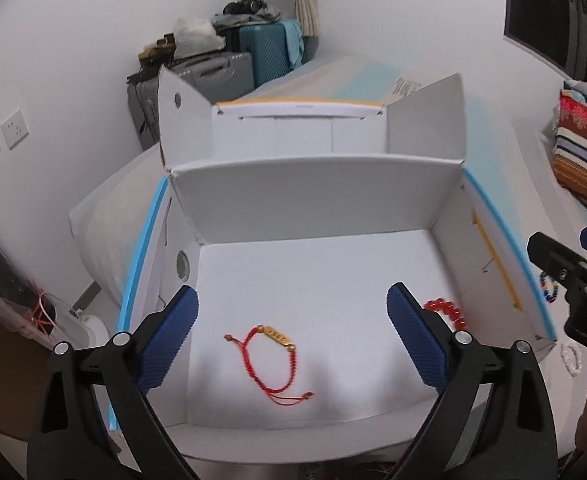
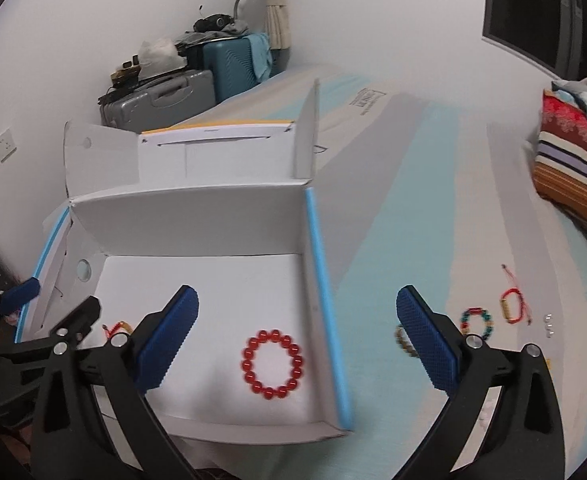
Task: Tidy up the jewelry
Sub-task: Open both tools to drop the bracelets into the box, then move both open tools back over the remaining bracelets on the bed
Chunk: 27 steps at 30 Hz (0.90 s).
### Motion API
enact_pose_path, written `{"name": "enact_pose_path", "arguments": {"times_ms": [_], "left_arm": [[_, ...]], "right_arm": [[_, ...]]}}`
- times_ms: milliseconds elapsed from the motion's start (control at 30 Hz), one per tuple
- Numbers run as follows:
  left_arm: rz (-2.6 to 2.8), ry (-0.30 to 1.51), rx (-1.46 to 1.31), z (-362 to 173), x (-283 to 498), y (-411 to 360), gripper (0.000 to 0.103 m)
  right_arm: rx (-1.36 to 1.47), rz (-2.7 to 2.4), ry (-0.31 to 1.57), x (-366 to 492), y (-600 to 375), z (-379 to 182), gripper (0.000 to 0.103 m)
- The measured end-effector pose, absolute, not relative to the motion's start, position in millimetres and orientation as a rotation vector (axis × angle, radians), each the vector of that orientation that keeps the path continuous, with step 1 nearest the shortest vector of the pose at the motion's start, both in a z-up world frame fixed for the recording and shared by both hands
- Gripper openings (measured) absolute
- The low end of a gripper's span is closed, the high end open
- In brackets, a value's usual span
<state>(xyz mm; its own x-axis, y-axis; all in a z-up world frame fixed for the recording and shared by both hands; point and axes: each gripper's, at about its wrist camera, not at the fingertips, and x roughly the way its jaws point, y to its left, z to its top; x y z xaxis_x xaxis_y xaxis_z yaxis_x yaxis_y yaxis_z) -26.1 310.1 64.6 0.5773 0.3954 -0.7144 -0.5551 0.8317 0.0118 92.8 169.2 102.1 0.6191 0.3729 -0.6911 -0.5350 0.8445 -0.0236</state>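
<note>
A white cardboard box (image 1: 313, 196) (image 2: 197, 216) lies open on the bed. Inside it lie a red cord bracelet with a gold bar (image 1: 273, 356) and a red bead bracelet (image 2: 271, 364), also partly seen in the left wrist view (image 1: 447, 312). My left gripper (image 1: 293, 332) is open and empty above the cord bracelet. My right gripper (image 2: 297, 332) is open and empty above the box's right wall. On the bed to the right lie a multicoloured bead bracelet (image 2: 477, 322), a second red cord bracelet (image 2: 511, 308), a brownish bracelet (image 2: 403, 340) and small silver pieces (image 2: 548, 322).
The box's blue-edged right wall (image 2: 325, 300) stands between the box floor and the bedsheet (image 2: 433, 184). A folded striped blanket (image 2: 573, 164) lies at the right. Suitcases (image 2: 197, 80) stand against the far wall. A white bead bracelet (image 1: 571, 358) lies outside the box.
</note>
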Motion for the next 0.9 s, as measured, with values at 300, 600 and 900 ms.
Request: {"name": "enact_pose_path", "arguments": {"times_ms": [300, 600, 900], "left_arm": [[0.473, 0.733, -0.182, 85.9, -15.6, 254.4, 0.096], [0.343, 0.716, -0.146, 91.8, 13.5, 186.5, 0.096], [0.214, 0.724, -0.111, 85.8, 40.6, 116.2, 0.096]], "right_arm": [[-0.206, 0.454, 0.71, 97.1, 110.2, 114.7, 0.095], [-0.178, 0.356, 0.714, 112.6, 32.2, 120.6, 0.096], [-0.152, 0.247, 0.725, 126.8, -45.6, 119.1, 0.096]]}}
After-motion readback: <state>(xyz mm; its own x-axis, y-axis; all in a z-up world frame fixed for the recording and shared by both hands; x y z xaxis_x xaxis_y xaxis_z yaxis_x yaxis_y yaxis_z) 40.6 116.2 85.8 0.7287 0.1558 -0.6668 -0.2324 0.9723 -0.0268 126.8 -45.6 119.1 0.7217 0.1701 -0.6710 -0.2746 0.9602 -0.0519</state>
